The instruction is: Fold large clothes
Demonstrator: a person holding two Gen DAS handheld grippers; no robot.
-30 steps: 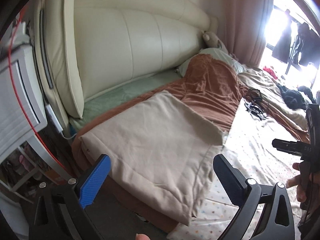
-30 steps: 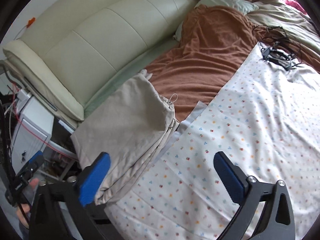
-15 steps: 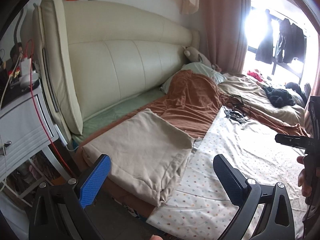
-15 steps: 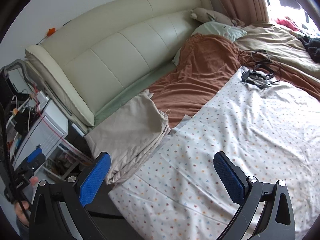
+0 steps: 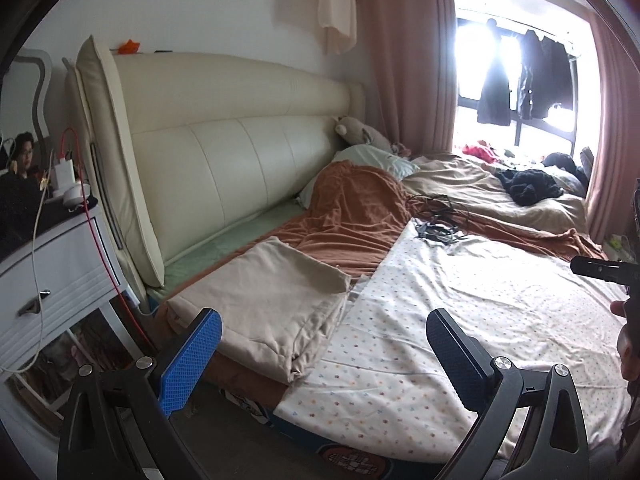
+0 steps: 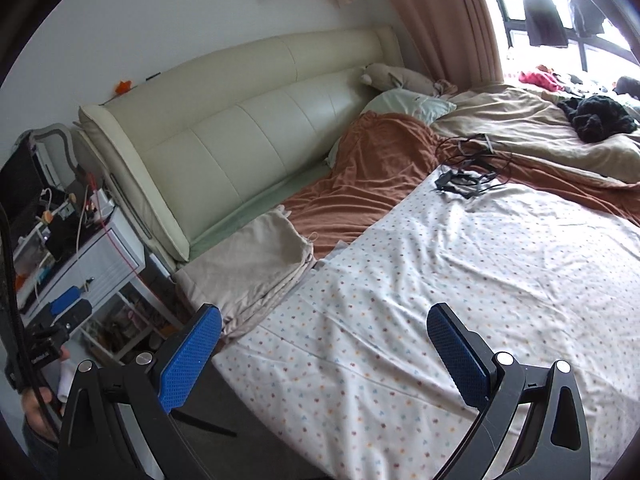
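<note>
A folded beige cloth [image 5: 268, 312] [image 6: 248, 268] lies at the near left corner of the bed, stacked in several layers. Beside it a white sheet with small coloured dots [image 5: 460, 308] [image 6: 440, 280] is spread flat over the mattress. My left gripper [image 5: 324, 356] hangs open, back from the bed edge, with nothing between its blue pads. My right gripper [image 6: 324, 356] is open too, above the near edge of the dotted sheet and holding nothing. The left gripper's blue pad [image 6: 66, 300] shows at the lower left of the right wrist view.
A rust-brown blanket [image 5: 352, 208] covers the bed near the cream headboard [image 5: 240, 160]. Black cables [image 5: 436, 228] lie on the sheet's far end. A white nightstand [image 5: 52, 272] with chargers stands left of the bed. Dark clothes [image 5: 528, 188] lie on a beige duvet by the window.
Both grippers have pulled back and risen away from the folded beige cloth, so more of the bed and room shows. Both stayed open.
</note>
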